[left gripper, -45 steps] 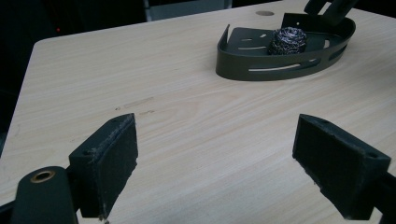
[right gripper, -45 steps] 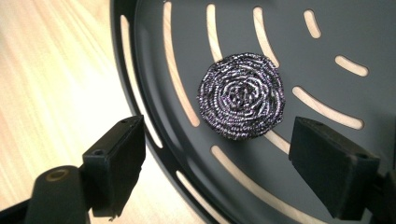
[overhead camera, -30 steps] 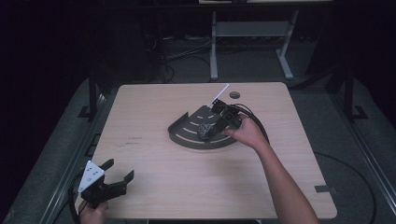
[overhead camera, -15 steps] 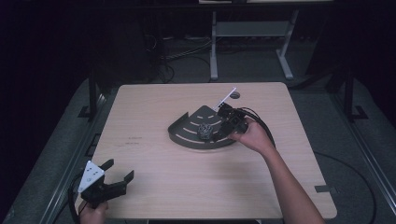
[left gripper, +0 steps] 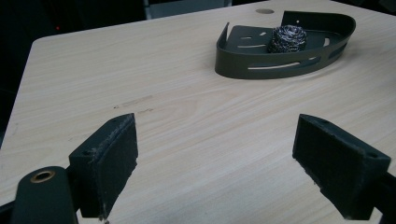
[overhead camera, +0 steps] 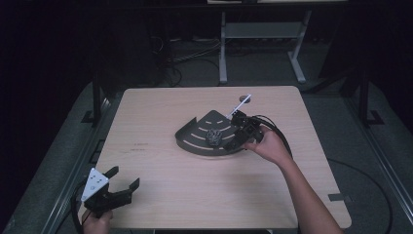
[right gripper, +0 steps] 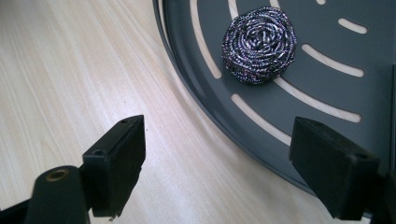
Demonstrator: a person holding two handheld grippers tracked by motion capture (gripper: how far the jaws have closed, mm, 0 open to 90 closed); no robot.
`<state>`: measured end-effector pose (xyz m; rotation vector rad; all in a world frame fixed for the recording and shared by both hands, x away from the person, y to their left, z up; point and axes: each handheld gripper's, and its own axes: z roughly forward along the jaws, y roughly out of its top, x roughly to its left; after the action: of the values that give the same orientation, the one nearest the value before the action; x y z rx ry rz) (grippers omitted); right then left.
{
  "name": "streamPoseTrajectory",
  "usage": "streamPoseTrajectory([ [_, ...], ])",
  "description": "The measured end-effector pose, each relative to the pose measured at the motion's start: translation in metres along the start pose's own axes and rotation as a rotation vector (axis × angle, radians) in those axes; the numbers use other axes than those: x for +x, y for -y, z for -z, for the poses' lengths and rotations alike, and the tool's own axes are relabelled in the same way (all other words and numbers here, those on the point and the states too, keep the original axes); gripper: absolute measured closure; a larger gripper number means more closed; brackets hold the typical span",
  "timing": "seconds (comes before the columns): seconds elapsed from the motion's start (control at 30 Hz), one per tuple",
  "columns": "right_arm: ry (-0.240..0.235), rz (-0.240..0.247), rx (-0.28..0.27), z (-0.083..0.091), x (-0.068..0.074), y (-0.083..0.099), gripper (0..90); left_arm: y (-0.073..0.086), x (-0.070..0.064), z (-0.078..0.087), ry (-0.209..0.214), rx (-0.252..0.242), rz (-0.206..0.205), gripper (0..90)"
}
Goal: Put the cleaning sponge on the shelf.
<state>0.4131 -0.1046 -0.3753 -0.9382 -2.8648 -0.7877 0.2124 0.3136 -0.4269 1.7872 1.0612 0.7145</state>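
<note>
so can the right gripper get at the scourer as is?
Probably yes. The right gripper hangs open at the tray's curved rim, and the scourer lies alone just ahead, with nothing between it and the jaws.

Shiny wire scourer (right gripper: 259,44), matt tray (right gripper: 327,79)

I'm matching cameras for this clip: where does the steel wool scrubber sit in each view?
High view: the steel wool scrubber lies mid-table in the dark slotted corner tray.
Left gripper view: upper right, scrubber inside the tray, far beyond the open tongs.
Right gripper view: top centre, on the tray floor.
Shared landmark: the tray's curved slots.
</note>
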Motion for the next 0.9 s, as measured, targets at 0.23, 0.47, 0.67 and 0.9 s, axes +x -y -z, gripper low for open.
streamPoseTrajectory([
  [0.23, 0.000, 0.009, -0.014, 0.006, 0.004, 0.005, 18.0, 0.000, 0.000, 0.000, 0.002, -0.001, -0.002, 13.3],
  [0.47, -0.002, 0.000, -0.026, 0.008, 0.004, 0.016, 16.8, 0.000, -0.001, -0.001, 0.001, 0.002, -0.005, 13.4],
  [0.67, -0.003, -0.019, -0.029, 0.008, 0.001, 0.027, 15.3, 0.000, -0.002, -0.001, 0.001, 0.003, -0.007, 13.3],
  [0.9, -0.001, -0.035, -0.032, 0.009, -0.001, 0.041, 15.3, 0.000, -0.003, -0.001, 0.002, 0.003, -0.006, 13.4],
])
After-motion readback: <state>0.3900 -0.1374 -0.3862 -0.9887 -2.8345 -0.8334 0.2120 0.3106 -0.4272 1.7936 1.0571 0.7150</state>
